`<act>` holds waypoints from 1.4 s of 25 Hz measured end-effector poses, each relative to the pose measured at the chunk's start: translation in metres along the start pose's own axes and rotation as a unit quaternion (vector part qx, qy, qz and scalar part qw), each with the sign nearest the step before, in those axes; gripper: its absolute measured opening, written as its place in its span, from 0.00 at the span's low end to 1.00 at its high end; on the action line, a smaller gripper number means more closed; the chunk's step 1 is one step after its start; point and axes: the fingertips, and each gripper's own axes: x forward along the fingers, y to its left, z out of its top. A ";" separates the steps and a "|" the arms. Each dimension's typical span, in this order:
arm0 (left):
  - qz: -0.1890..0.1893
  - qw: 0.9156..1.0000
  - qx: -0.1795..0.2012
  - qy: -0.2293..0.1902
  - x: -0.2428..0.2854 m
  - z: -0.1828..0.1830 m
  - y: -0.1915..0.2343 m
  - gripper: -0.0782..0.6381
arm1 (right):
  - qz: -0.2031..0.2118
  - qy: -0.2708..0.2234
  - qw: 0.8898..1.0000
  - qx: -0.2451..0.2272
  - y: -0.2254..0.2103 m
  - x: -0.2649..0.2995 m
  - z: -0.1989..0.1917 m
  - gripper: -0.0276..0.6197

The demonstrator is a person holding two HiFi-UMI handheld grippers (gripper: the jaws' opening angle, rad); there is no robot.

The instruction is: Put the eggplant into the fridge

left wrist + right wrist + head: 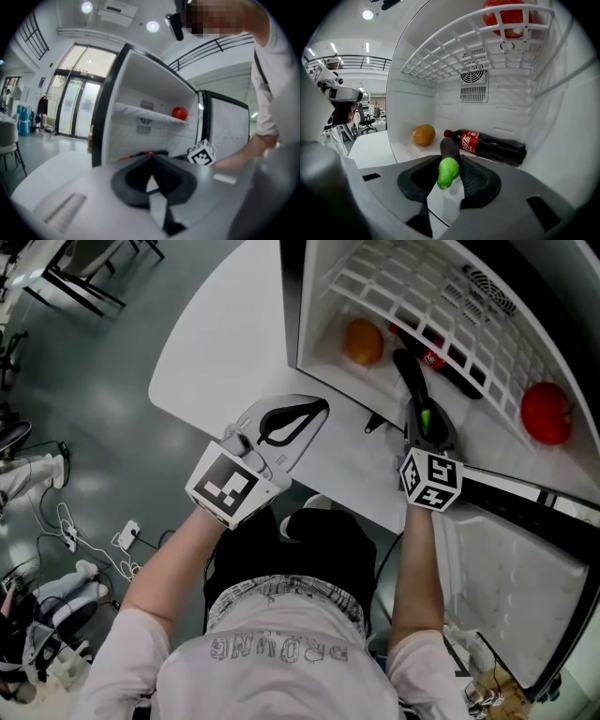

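Right gripper (449, 177) was clamped on the eggplant (449, 149) at its green stem end, the dark body projecting ahead into the fridge (412, 103). Judged light, firm and smooth-skinned, so liable to pivot; a mid-body hold would be steadier. Left gripper (152, 165) was closed and empty.

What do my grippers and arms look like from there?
The left gripper and right gripper have pale grey bodies and black curved pads, each bearing a white cube with black square markers. Both arms are bare below short white sleeves.
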 end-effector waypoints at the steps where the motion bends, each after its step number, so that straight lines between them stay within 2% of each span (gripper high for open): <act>1: 0.001 1.000 0.000 0.000 0.000 0.000 0.000 0.12 | -0.001 0.006 1.000 -0.003 0.000 0.001 -0.002 0.23; 9: 0.007 1.000 0.000 0.002 0.001 0.000 0.001 0.12 | -0.010 0.049 0.998 -0.024 -0.004 0.010 -0.015 0.23; 15: 0.011 1.000 -0.003 0.004 0.002 0.002 0.004 0.12 | -0.008 0.063 0.997 -0.034 -0.001 0.012 -0.018 0.24; 19: 0.008 1.000 0.001 0.004 0.004 0.005 0.002 0.12 | -0.003 0.064 0.997 -0.031 0.001 0.013 -0.018 0.27; 35: -0.005 1.000 0.011 0.007 -0.009 0.025 -0.003 0.12 | -0.009 0.050 0.998 -0.029 0.009 -0.001 -0.004 0.29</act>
